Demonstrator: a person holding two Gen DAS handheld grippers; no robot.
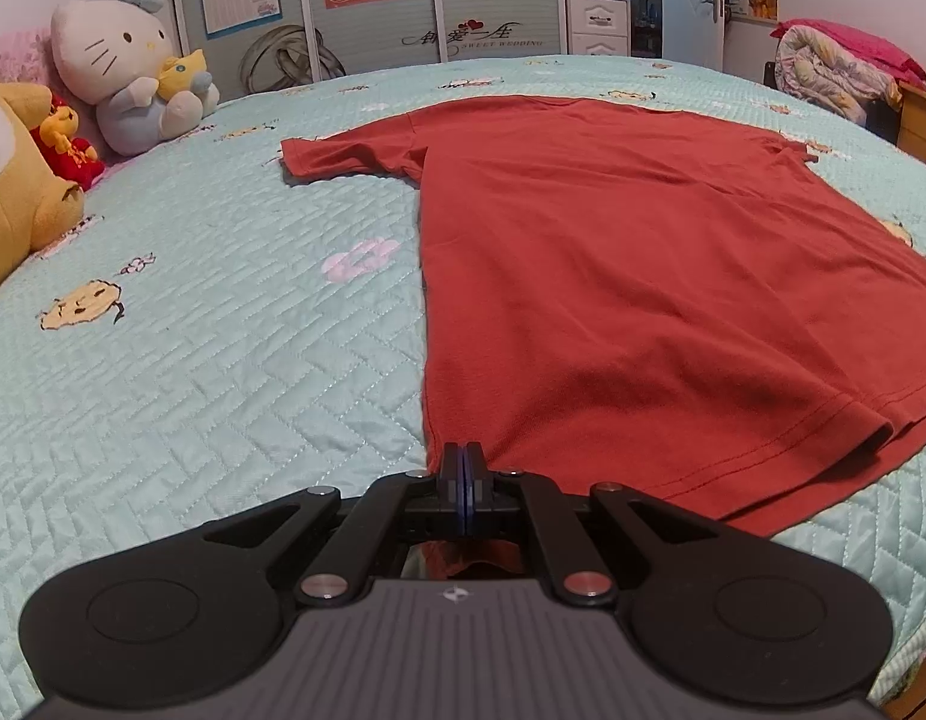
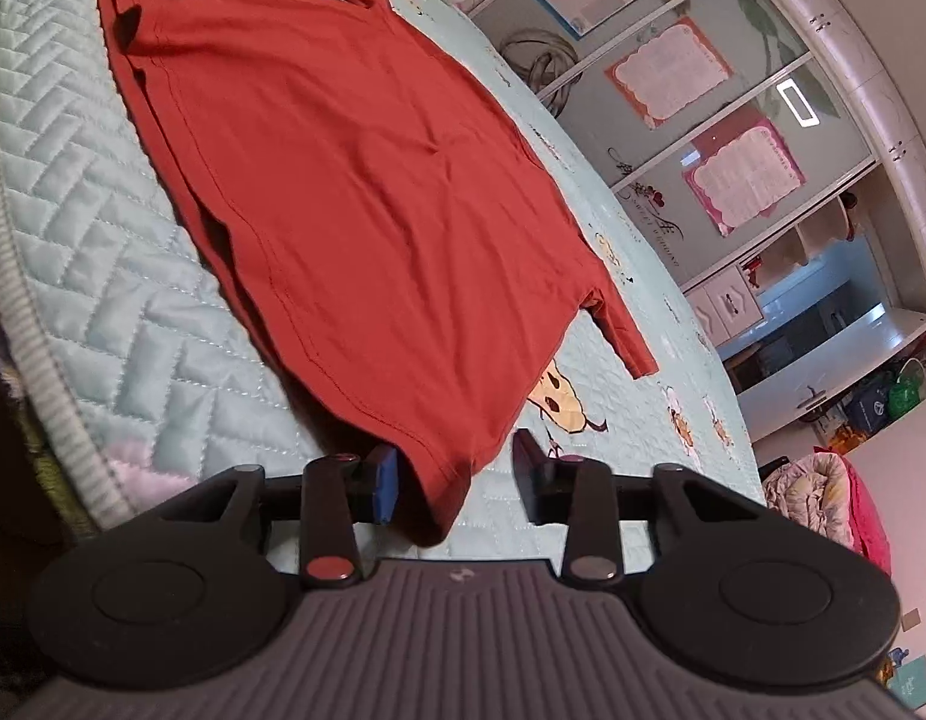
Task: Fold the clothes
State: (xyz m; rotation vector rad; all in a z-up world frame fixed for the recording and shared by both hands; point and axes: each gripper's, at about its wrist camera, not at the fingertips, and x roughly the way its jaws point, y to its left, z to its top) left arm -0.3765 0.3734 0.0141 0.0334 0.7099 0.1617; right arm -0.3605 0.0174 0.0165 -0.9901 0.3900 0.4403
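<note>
Now | left gripper (image 1: pixel 464 468) clamps shirt (image 1: pixel 613 252) hem | right gripper (image 2: pixel 456 474) spread

Open quilt (image 1: pixel 192 360) left of shirt (image 1: pixel 613 240)

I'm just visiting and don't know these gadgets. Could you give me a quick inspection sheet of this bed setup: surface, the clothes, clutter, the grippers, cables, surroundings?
Surface: bed with a pale green quilted cover, cartoon prints on it.
Job's things: one red T-shirt spread flat, sleeves out, not yet folded.
Clutter: white cat plush, yellow plush and a small red doll along the bed's far left side.
Grippers: left gripper is shut at the shirt's near hem corner; whether cloth is pinched cannot be told. Right gripper is open, jaws either side of the other hem corner.
Cables: nothing seen.
Surroundings: wardrobe doors with posters, rolled bedding at right, open doorway beyond.
</note>
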